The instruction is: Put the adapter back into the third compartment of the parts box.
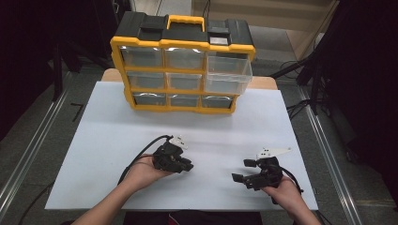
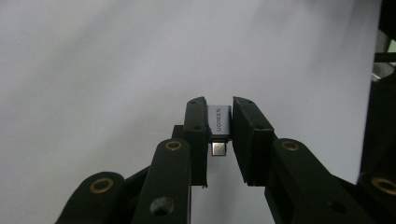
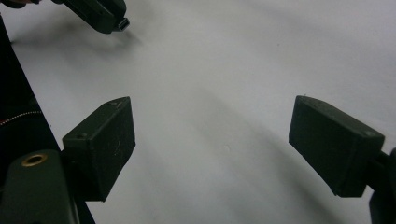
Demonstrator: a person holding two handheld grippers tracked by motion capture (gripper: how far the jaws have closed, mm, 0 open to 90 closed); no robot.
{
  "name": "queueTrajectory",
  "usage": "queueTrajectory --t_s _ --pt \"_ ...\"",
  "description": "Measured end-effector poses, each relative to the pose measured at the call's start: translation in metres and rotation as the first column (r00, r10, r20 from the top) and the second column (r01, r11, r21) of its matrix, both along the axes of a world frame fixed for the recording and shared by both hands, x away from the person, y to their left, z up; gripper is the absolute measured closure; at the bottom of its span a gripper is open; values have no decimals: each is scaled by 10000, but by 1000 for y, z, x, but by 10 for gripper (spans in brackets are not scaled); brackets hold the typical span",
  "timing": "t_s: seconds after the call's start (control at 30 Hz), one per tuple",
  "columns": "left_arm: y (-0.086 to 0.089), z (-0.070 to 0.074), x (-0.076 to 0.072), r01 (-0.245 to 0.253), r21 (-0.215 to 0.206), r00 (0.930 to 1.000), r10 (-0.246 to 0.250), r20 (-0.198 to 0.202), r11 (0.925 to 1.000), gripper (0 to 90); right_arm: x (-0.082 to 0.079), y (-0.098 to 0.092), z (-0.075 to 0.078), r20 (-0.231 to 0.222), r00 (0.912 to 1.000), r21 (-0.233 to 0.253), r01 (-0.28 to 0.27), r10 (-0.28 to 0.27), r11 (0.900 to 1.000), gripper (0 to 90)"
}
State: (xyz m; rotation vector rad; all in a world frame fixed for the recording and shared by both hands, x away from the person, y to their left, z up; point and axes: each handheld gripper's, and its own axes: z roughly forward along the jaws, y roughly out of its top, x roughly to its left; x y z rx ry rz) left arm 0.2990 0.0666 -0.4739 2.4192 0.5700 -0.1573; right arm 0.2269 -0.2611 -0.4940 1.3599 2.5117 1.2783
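My left gripper (image 2: 219, 106) is shut on a small grey USB adapter (image 2: 219, 122) marked UGREEN, its metal plug end pointing back toward the camera. In the high view the left gripper (image 1: 187, 166) hovers low over the white table top (image 1: 117, 136), left of centre, pointing right. The same adapter's tip (image 3: 123, 23) pokes out of the left gripper at the top left of the right gripper view. My right gripper (image 1: 242, 170) is near the table's front right, jaws wide open with nothing between them; its fingers (image 3: 100, 140) frame bare white surface.
A yellow and black drawer organizer (image 1: 183, 65) with clear drawers stands at the table's far edge. Its right-hand middle drawer (image 1: 228, 74) is pulled out toward me. Open white surface lies between the grippers and the organizer. Dark floor and metal rails flank the table.
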Motion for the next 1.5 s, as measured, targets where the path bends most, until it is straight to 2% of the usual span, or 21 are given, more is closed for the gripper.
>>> queueTrajectory --t_s 0.07,0.17,0.3,0.57,0.7,0.77,0.83,0.93,1.03,1.17,1.27,1.4,1.43,1.5 --pt "1 3 1 48 -121 9999 -49 -102 9999 774 0 0 0 -5 10000 -17 -52 52 10000 129" --pt "1 7 1 84 -70 9999 -85 -112 9999 774 0 1 0 10 10000 14 -55 55 10000 129" --pt "1 16 2 353 389 9993 -356 62 9986 773 0 1 0 -42 10000 14 -74 74 10000 129" --pt "-2 29 4 940 154 9953 -936 -232 9955 773 -1 1 2 38 10000 84 -84 84 9999 129" --pt "-4 40 9 1234 88 9919 -1230 -329 9923 773 -1 0 2 48 10000 130 -69 69 9999 129" --pt "-4 47 10 1464 129 9892 -1463 -84 9891 773 -1 0 2 53 10000 133 -73 72 9999 129" --pt "-4 53 11 1852 -62 9826 -1851 146 9827 773 0 0 2 21 10000 127 -39 39 9999 129" --pt "-4 58 14 1920 -94 9813 -1919 113 9813 773 -1 0 2 41 10000 107 -87 87 9999 129" --pt "-5 73 22 2013 -105 9793 -2010 240 9795 773 -1 0 2 50 10000 106 -79 78 9999 129" --pt "-6 81 26 2135 -62 9767 -2134 215 9769 773 -1 0 2 28 10000 121 -85 84 9999 129" --pt "-9 92 29 2370 -146 9714 -2372 -119 9714 773 0 0 2 30 10000 133 -67 67 9999 129" --pt "-15 111 31 2627 59 9647 -2627 187 9649 773 0 0 2 7 10000 177 -57 57 9998 129" --pt "-15 111 31 2627 59 9647 -2627 187 9649 773 0 0 2 9 10000 182 -64 63 9998 129" --pt "-17 123 35 2662 196 9632 -2667 331 9637 773 -1 0 2 43 9999 161 -101 100 9998 129"
